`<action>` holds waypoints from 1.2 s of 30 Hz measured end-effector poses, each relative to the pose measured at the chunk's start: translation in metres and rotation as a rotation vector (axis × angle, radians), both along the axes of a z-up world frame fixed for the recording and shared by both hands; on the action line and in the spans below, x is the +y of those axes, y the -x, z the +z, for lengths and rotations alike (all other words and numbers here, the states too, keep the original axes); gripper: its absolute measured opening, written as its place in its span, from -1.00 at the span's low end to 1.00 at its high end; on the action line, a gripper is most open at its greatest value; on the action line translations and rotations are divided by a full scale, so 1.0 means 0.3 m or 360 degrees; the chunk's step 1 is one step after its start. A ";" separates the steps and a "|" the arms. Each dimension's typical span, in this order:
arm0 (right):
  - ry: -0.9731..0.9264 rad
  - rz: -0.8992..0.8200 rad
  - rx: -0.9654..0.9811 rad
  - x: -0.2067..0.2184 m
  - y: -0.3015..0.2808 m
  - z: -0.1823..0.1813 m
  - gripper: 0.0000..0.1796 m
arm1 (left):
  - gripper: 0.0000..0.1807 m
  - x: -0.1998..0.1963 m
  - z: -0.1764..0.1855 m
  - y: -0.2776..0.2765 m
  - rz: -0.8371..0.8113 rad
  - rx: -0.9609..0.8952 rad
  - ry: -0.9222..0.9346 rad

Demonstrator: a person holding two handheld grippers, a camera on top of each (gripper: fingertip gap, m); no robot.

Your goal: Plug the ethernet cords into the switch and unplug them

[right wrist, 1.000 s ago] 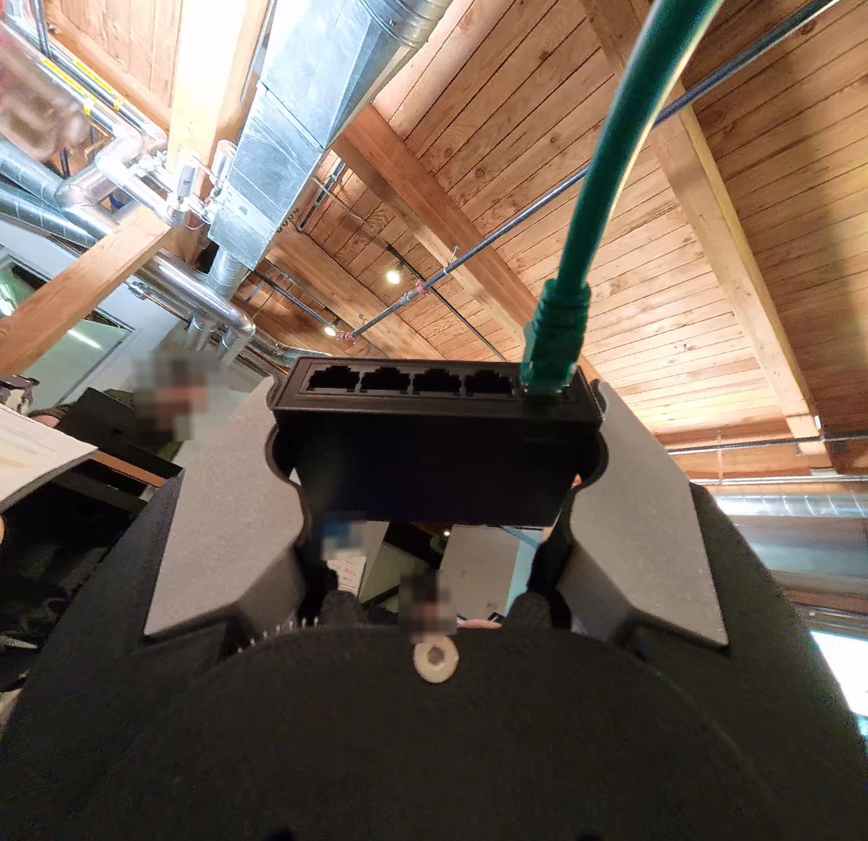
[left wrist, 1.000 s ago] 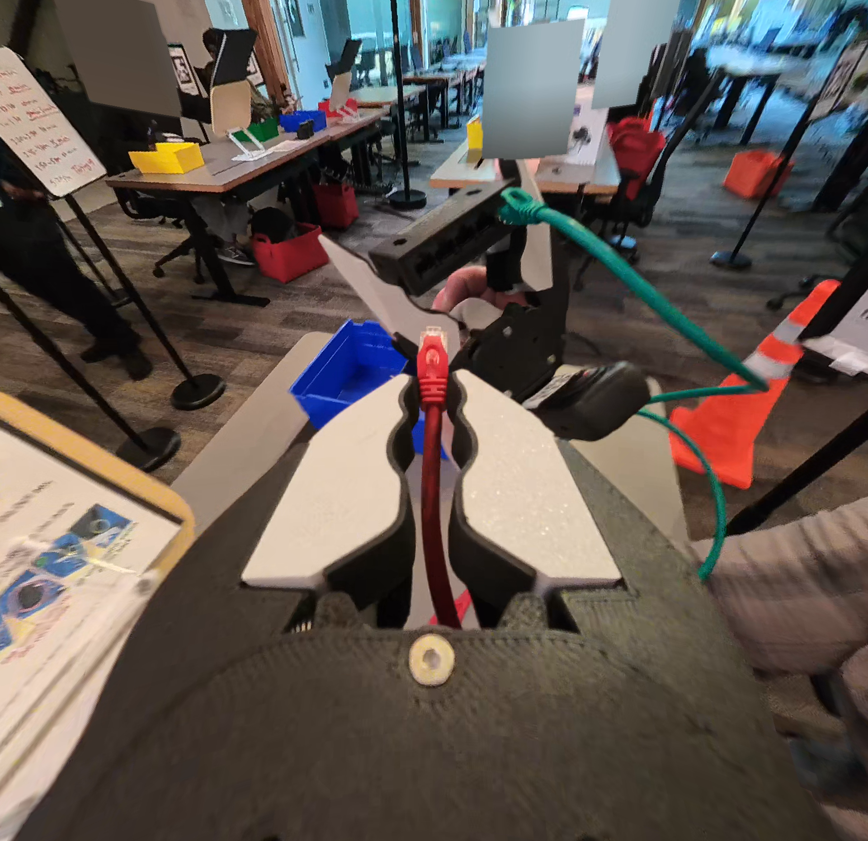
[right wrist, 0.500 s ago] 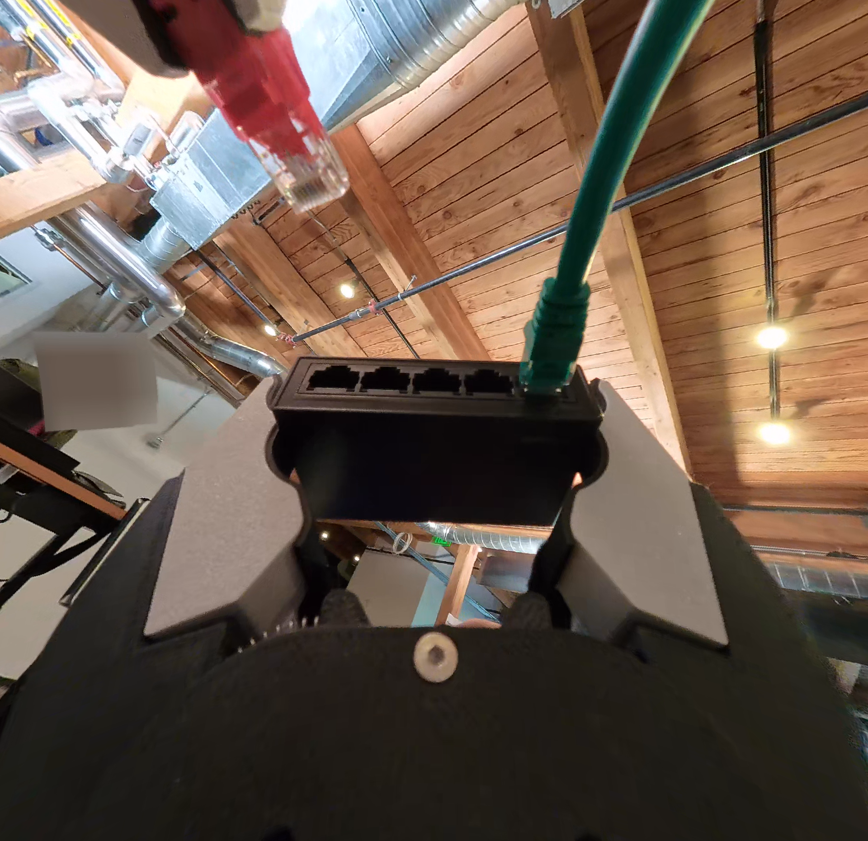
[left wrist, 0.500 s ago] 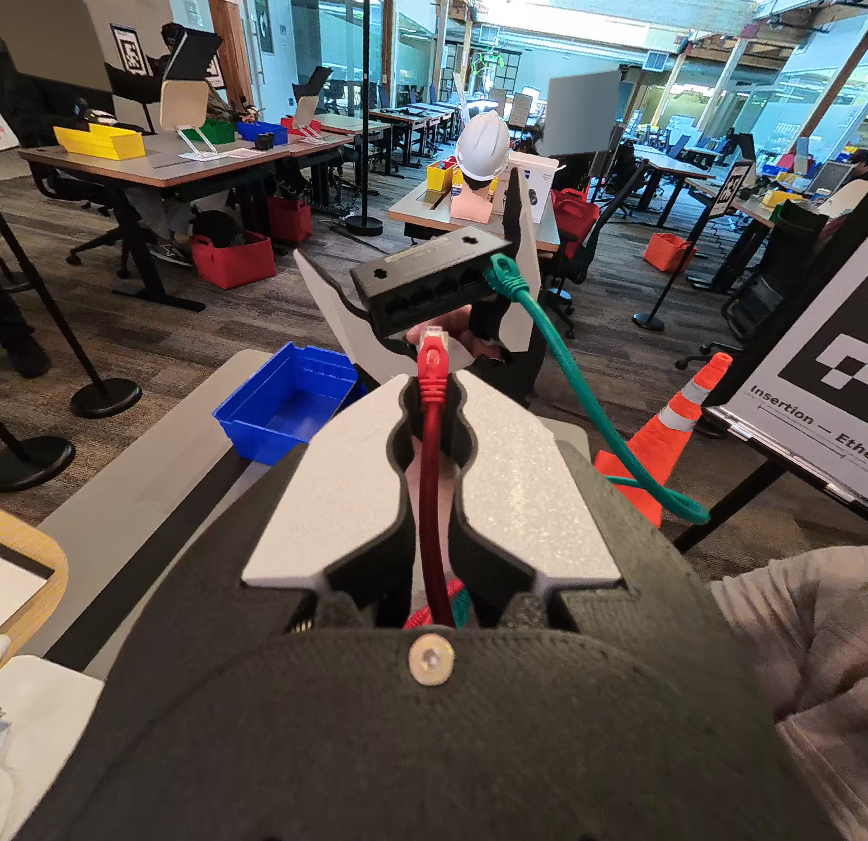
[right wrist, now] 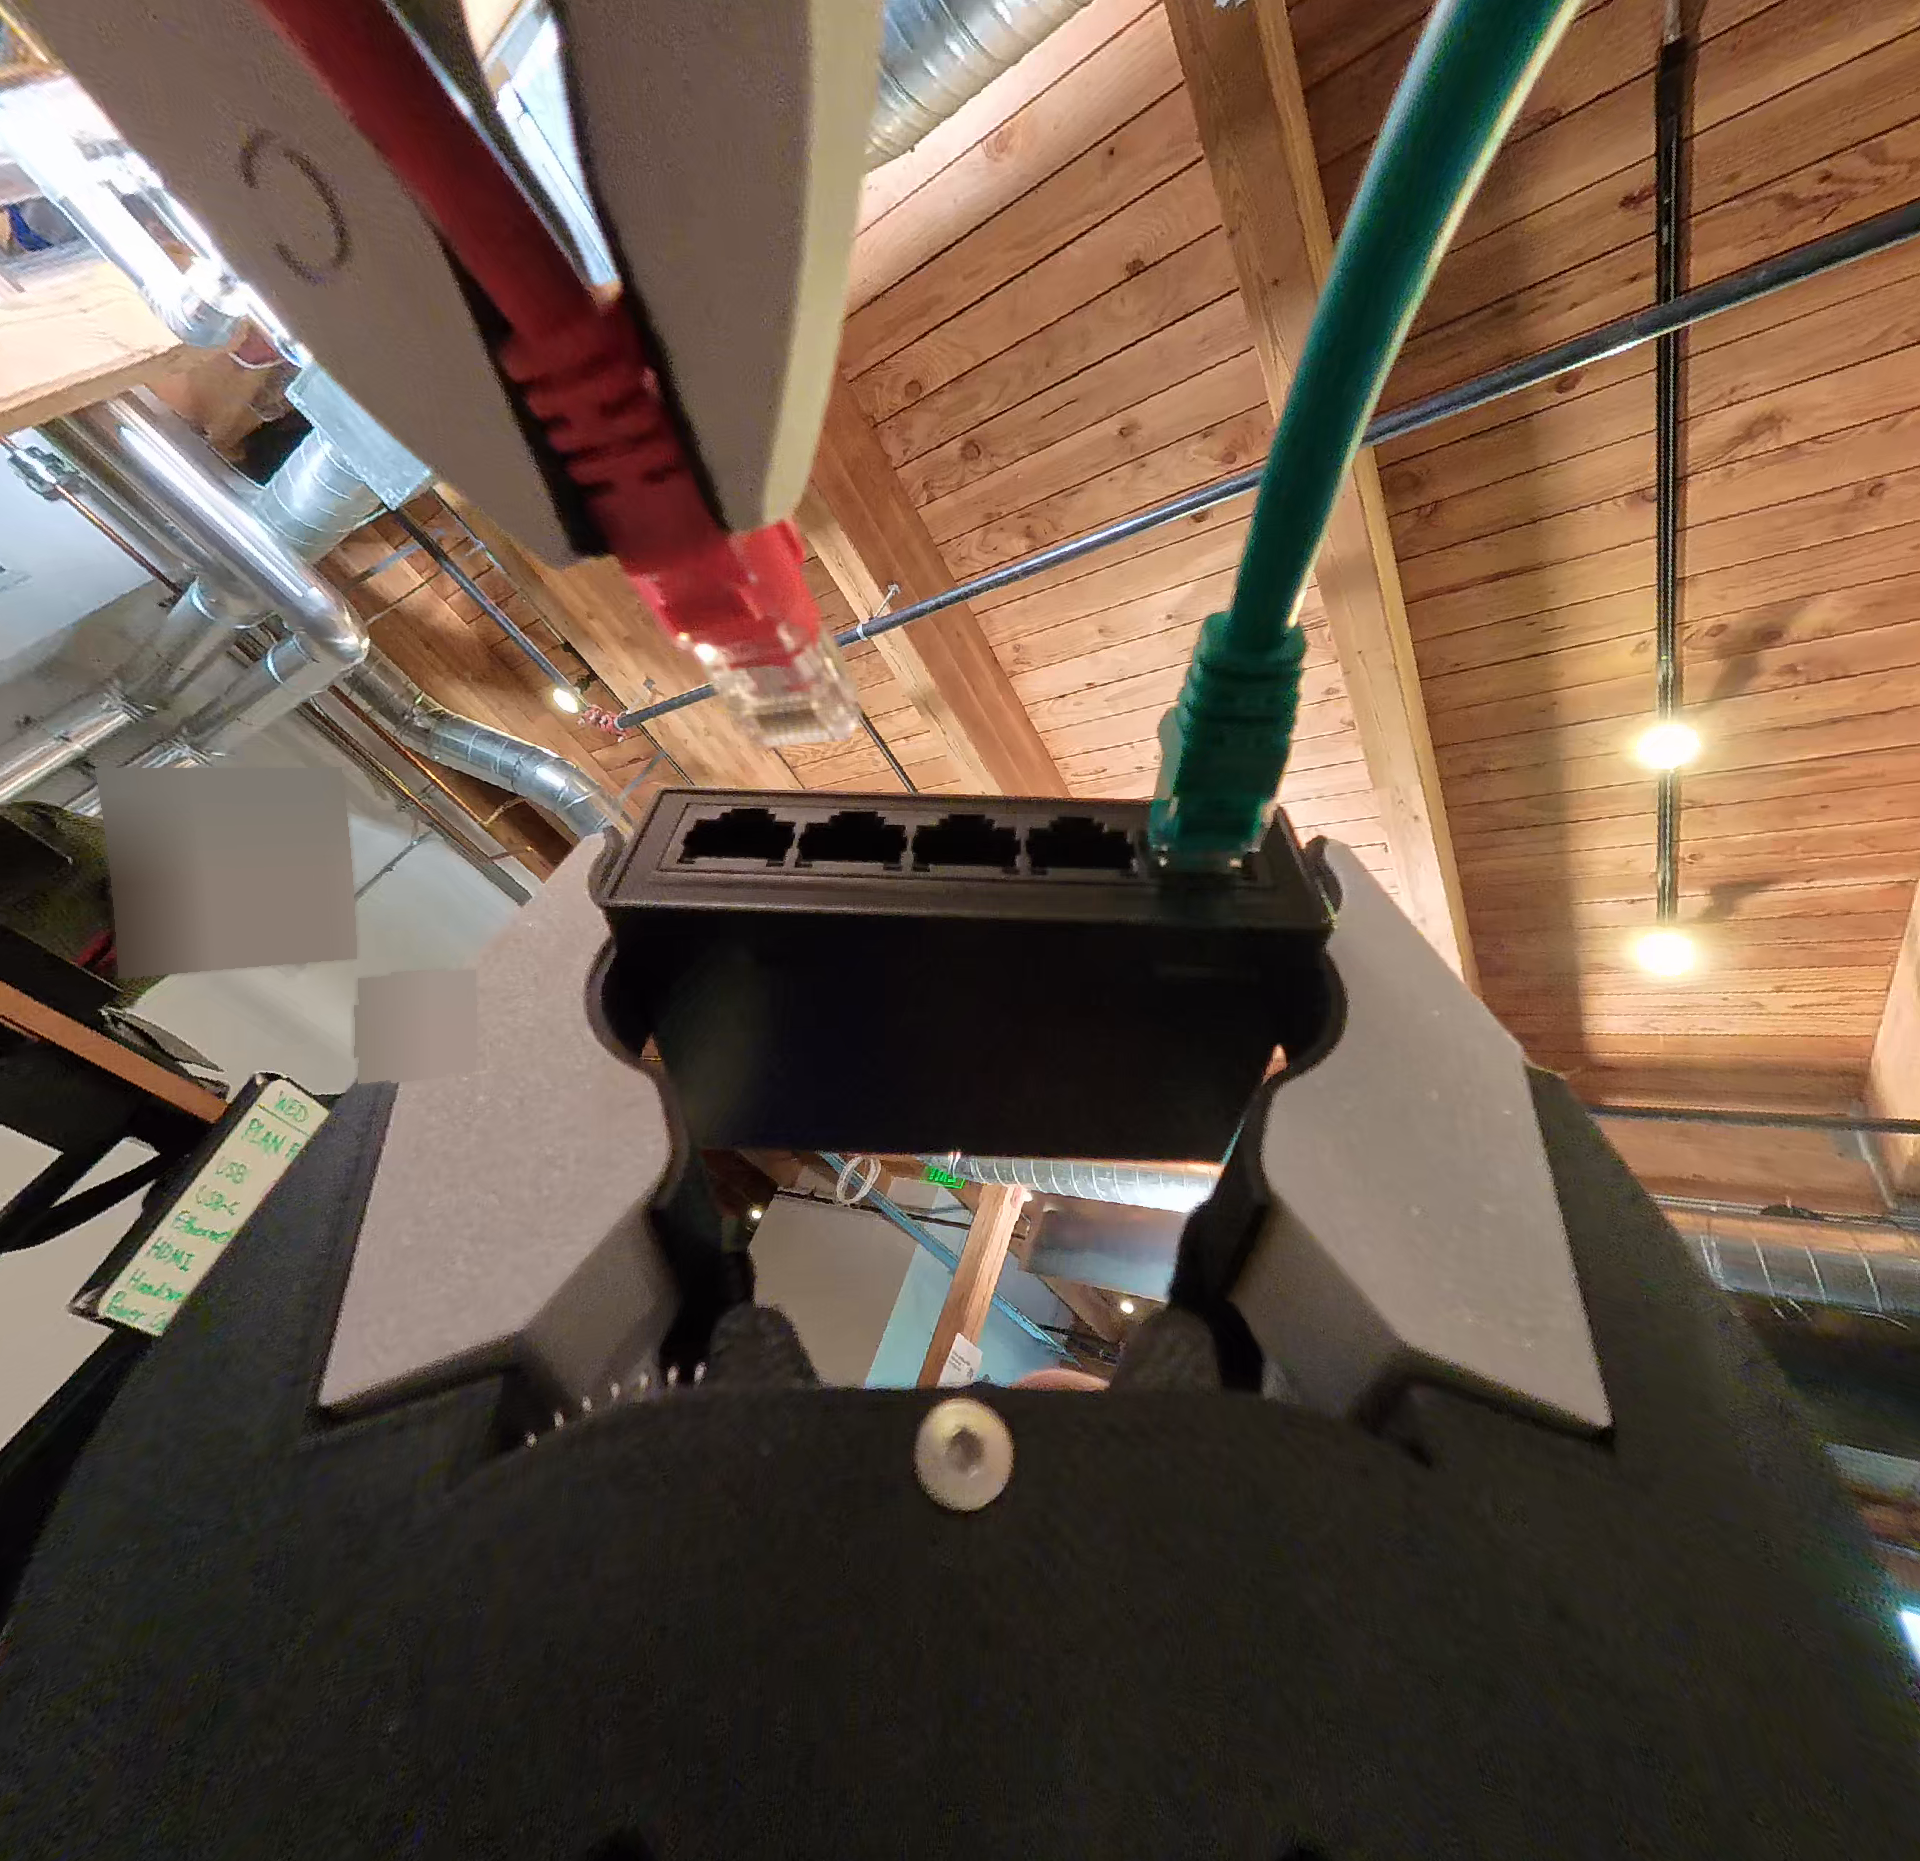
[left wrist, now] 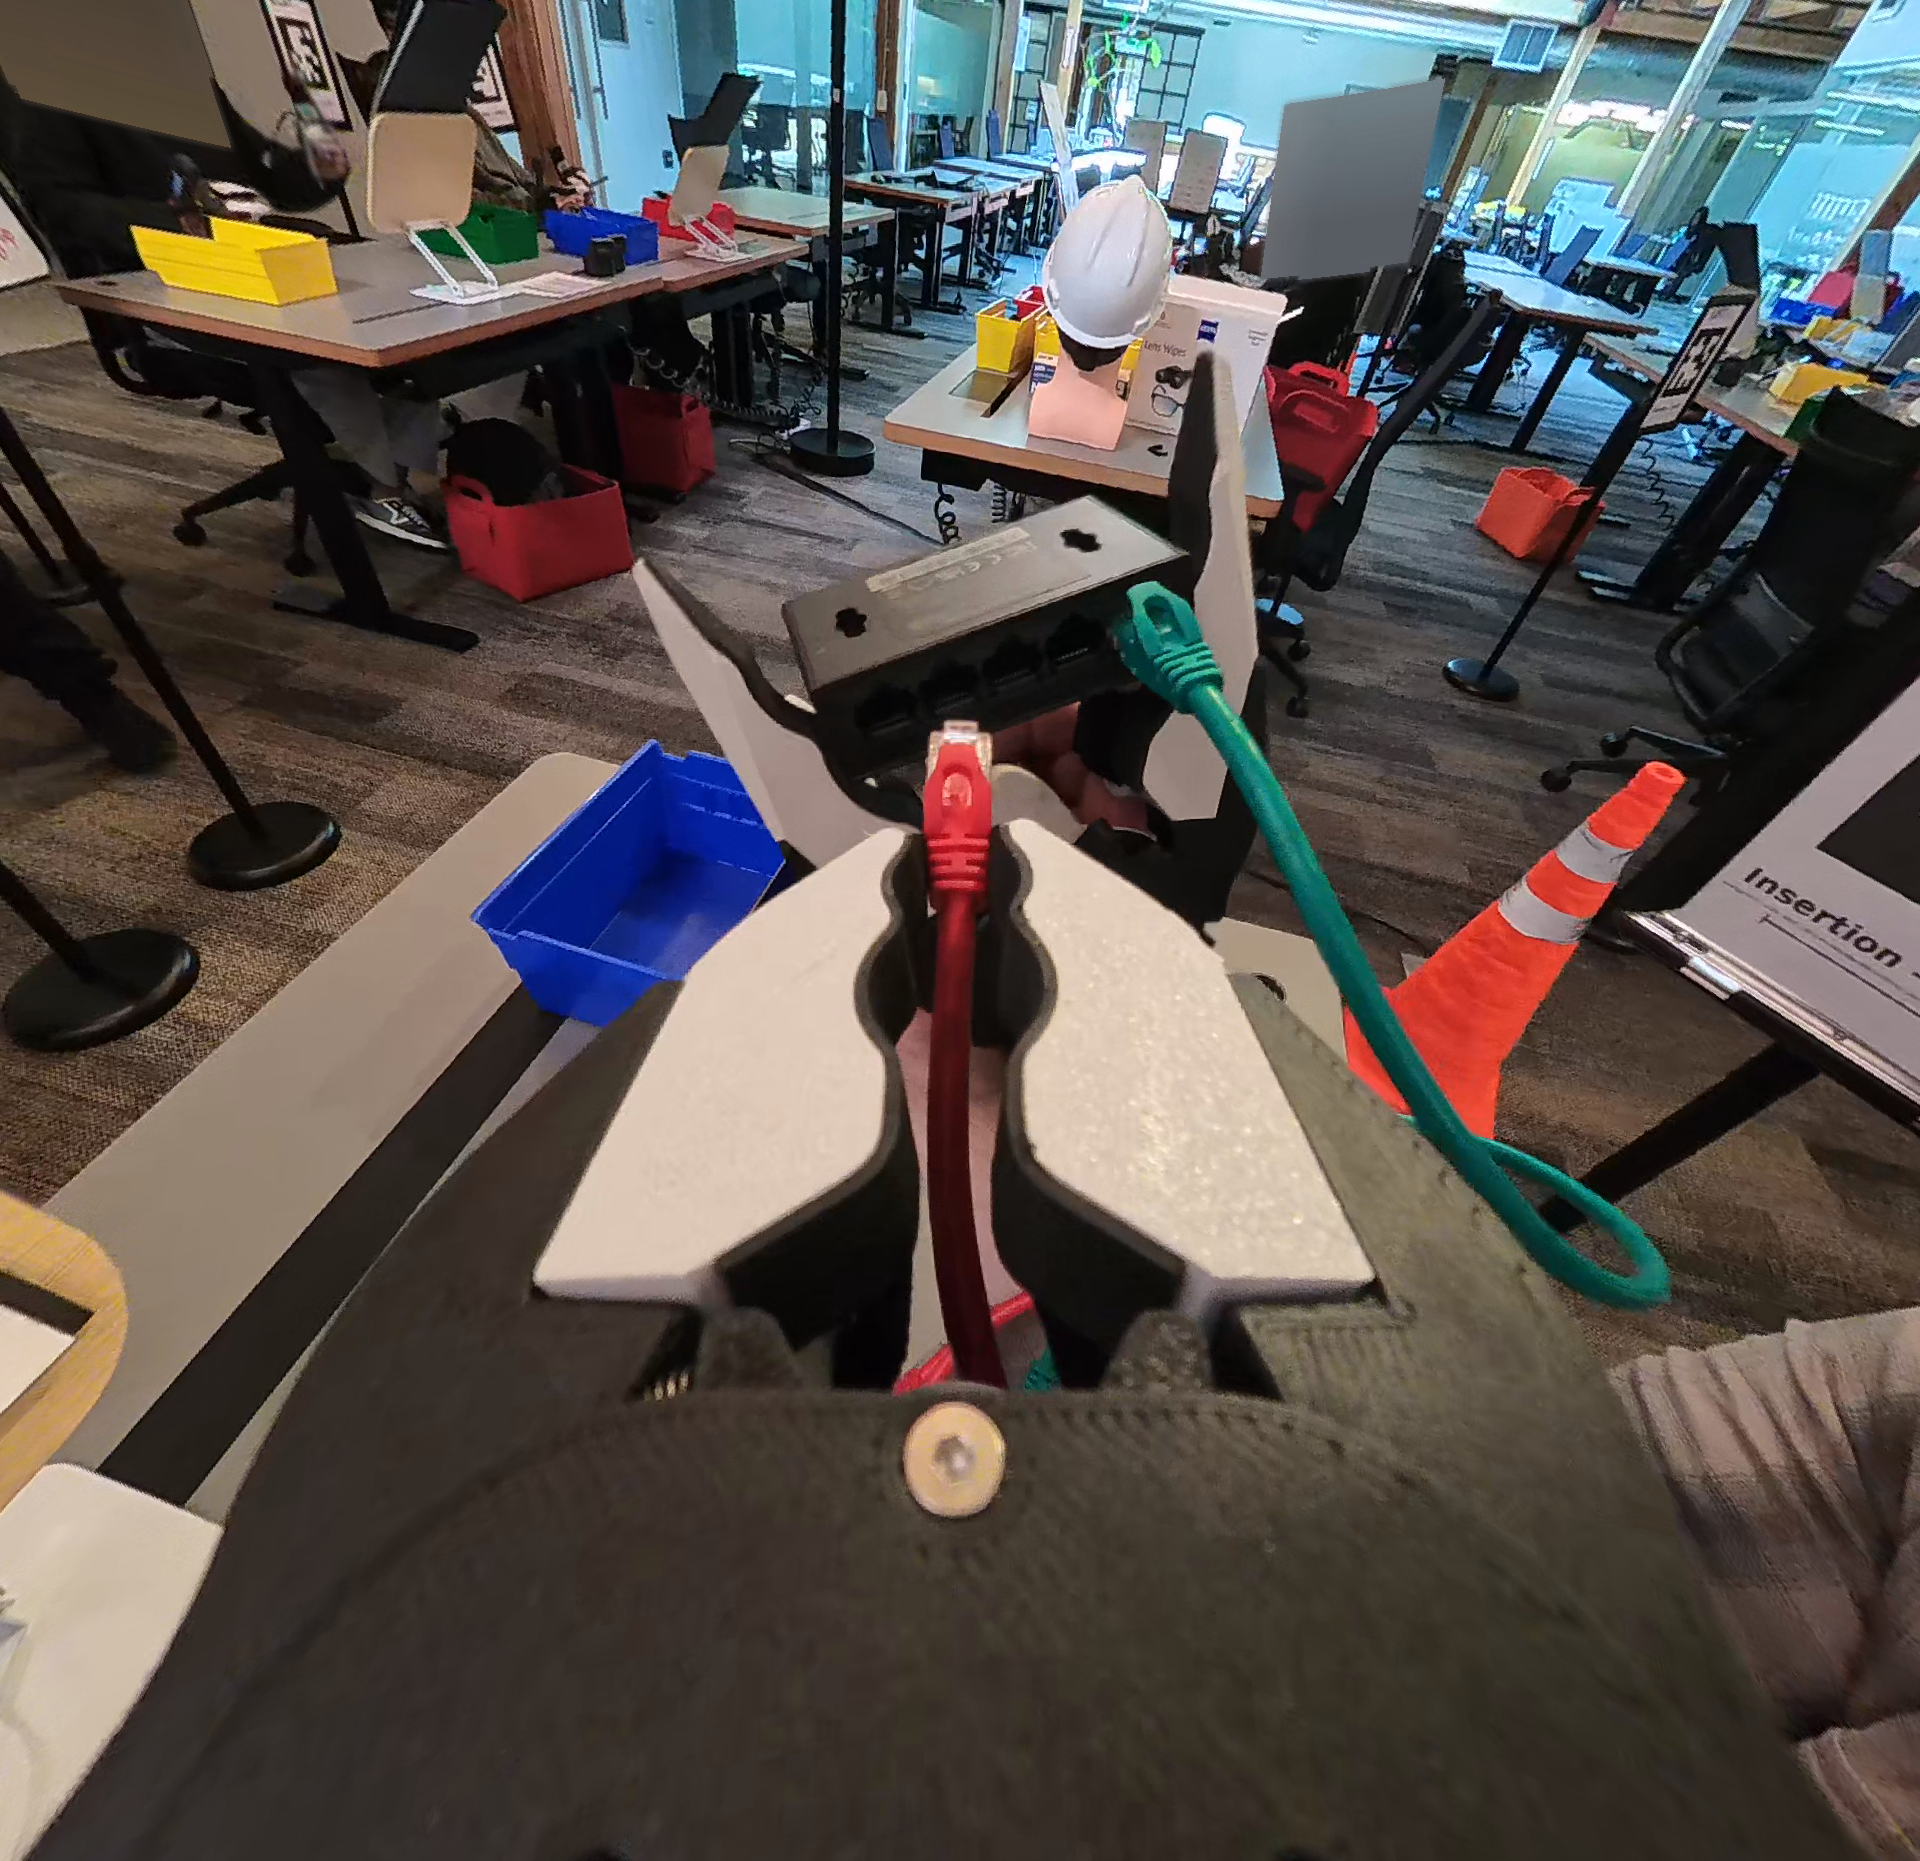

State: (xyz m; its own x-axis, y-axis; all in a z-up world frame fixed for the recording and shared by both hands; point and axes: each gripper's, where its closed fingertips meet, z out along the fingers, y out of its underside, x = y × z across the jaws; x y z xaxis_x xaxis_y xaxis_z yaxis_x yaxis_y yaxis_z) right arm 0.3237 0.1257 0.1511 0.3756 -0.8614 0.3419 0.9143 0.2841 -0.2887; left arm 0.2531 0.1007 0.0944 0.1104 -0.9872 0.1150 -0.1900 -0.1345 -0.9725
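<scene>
My left gripper (left wrist: 961, 845) is shut on a red ethernet cord (left wrist: 958, 980), whose clear plug tip (left wrist: 956, 746) sits just short of the ports of the black switch (left wrist: 987, 616). My right gripper (right wrist: 961, 980) is shut on the switch (right wrist: 966, 990) and holds it in the air with the port row facing up toward the camera's far side. A green ethernet cord (right wrist: 1226, 751) is plugged into the rightmost port; the other ports are empty. In the right wrist view the red plug (right wrist: 774, 668) hangs above the left ports. The green cord (left wrist: 1278, 876) loops down to the right.
A blue bin (left wrist: 634, 886) sits on the grey table (left wrist: 312, 1063) below the switch. An orange cone (left wrist: 1507, 959) stands on the floor at right, beside a sign board (left wrist: 1829, 876). Stanchion bases (left wrist: 265, 845) stand at left. A sleeve (left wrist: 1787, 1499) shows at lower right. The tips of one gripper are about 9 cm away from the tips of the other.
My left gripper has brought the red plug closer to the switch ports; in the right wrist view it went from out of sight to hanging just above the left ports. The switch tilted slightly.
</scene>
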 end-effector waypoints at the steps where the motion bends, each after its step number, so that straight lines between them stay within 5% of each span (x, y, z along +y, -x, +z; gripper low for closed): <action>1: 0.0003 -0.0006 -0.0002 0.003 -0.001 0.000 0.36 | -0.87 -0.002 0.002 -0.006 -0.0007 0.0001 0.0011; 36: 0.0021 -0.0019 0.0000 0.021 0.011 -0.007 0.36 | -0.87 0.024 0.005 -0.073 0.0077 0.0001 0.0098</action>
